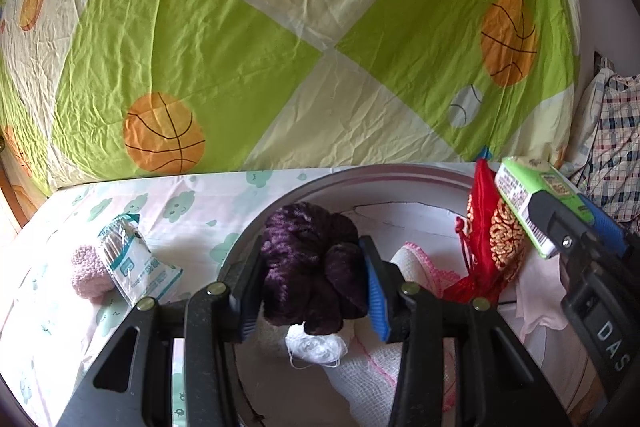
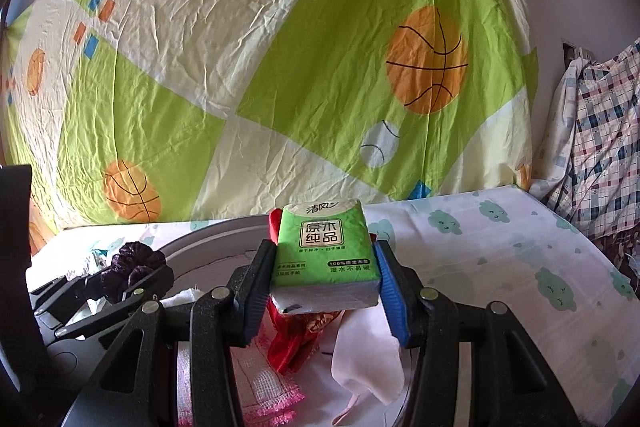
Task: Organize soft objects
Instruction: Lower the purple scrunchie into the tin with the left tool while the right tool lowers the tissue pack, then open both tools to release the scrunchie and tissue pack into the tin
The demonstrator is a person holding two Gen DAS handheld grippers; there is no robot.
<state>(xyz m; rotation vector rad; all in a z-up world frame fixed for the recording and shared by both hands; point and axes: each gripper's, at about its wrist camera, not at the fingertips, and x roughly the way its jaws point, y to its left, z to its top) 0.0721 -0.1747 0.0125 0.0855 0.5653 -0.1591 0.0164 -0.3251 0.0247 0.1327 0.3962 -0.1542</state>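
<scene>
I counted one purple scrunchie (image 1: 312,267), one green tissue pack (image 2: 326,255), one red embroidered pouch (image 1: 490,243), one pink fuzzy sock (image 1: 89,273), one plastic-wrapped packet (image 1: 138,267), one white yarn bundle (image 1: 316,347), one round basin (image 1: 304,187), two tongs, mine.

Cloths (image 1: 384,379) in basin (image 1: 256,227)
</scene>
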